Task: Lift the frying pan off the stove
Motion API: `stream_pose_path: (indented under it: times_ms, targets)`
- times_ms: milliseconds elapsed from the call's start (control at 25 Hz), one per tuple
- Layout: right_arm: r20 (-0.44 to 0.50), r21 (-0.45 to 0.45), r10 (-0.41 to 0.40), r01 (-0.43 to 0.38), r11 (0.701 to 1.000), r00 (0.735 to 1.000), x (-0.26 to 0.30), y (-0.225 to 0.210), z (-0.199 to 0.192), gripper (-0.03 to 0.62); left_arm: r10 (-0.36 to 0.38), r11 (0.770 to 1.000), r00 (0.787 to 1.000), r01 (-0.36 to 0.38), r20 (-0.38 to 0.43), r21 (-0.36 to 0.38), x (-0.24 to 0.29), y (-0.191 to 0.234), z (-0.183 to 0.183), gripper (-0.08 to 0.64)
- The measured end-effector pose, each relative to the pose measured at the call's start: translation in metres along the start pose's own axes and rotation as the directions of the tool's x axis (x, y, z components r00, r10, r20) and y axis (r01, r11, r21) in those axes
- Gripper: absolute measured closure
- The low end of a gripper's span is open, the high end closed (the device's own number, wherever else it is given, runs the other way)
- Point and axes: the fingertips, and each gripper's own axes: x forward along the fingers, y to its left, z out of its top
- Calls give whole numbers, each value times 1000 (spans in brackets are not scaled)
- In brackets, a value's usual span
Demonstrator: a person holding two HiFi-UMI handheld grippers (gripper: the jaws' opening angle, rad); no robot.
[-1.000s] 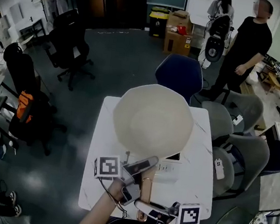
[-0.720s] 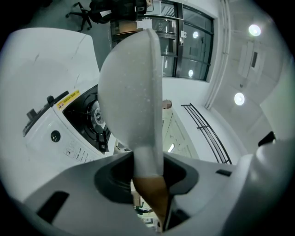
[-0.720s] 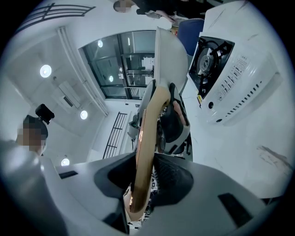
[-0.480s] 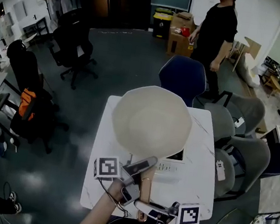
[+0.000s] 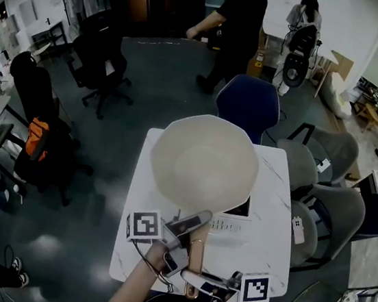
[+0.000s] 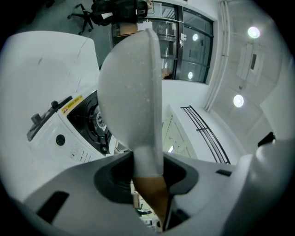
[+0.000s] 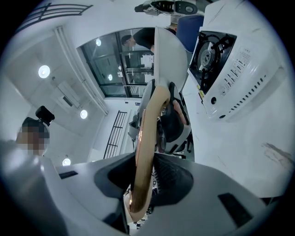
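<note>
A cream frying pan (image 5: 205,163) hangs level above the white table (image 5: 135,236), with its brown wooden handle (image 5: 196,251) pointing at me. My left gripper (image 5: 191,231) is shut on the handle close to the pan. The right gripper (image 5: 194,279) is shut on the handle's near end. The pan hides most of the white gas stove (image 5: 235,223). In the left gripper view the pan (image 6: 131,83) stands clear of the stove (image 6: 76,131), and the left gripper (image 6: 147,184) clamps the handle. The right gripper view has the handle (image 7: 145,133) between the right gripper (image 7: 138,193) jaws, with the stove's burner (image 7: 209,55) bare.
A blue chair (image 5: 247,103) stands at the table's far edge and grey chairs (image 5: 331,200) along its right side. Black office chairs (image 5: 97,59) stand at the left. A person in black (image 5: 237,22) walks across the back of the room.
The pan and both grippers have held nearly still. The person in black has walked from the back right to the back middle, heading left.
</note>
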Motion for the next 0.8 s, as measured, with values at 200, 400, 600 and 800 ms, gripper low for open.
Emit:
stream_pose_path:
  times_ms: [200, 400, 600, 800]
  targets:
    - [-3, -1, 3, -3, 1000, 1000, 4, 2, 1, 477, 2, 1000, 1000, -2, -1, -2, -2, -1, 3, 400]
    - [-5, 0, 2, -2, 1000, 1000, 3, 1, 2, 477, -1, 1000, 1000, 1, 2, -15, 0, -1, 3, 400]
    - [-7, 6, 0, 0, 1000, 1000, 3, -1, 3, 477, 6, 1000, 1000, -6, 9, -22, -2, 1, 4, 400]
    - [-9, 8, 6, -6, 1000, 1000, 3, -2, 4, 477, 12, 1000, 1000, -12, 5, -27, 1, 2, 3, 400]
